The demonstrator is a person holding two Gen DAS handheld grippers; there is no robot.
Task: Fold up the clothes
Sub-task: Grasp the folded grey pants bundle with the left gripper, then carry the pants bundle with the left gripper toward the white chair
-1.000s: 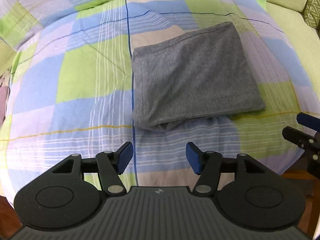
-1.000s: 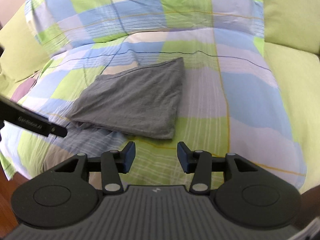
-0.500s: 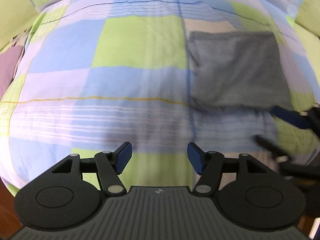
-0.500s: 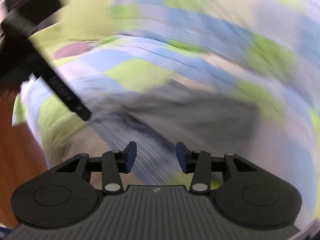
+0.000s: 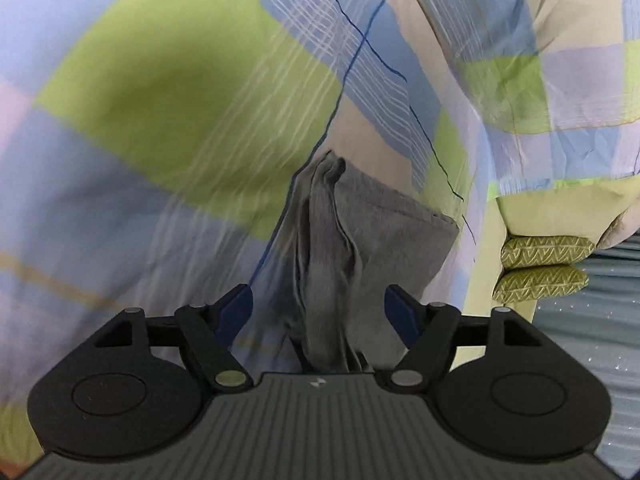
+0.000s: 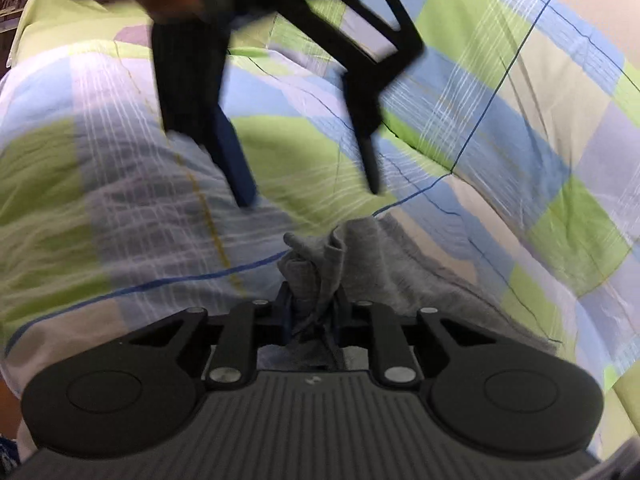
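left wrist view: the checked quilt in green, blue and lilac fills the left side and the top. in the middle my left claw is spread wide, the two blue pads far from each other. the grey garment runs up between them in a bunched ridge, but the pads do not press it; the cloth passes through the gap down under the body of the claw. at the right, past the quilt edge, two small green patterned cushions lie one on the other.

right wrist view: at the upper left my left claw comes in from above (blurred, with the hand behind it), its fingers apart and pointing down at the quilt. below it, in the middle, my right claw is closed tight on a crumpled corner of the grey garment, and the cloth sticks up between the fingers. the rest of the garment spreads to the right over the quilt.
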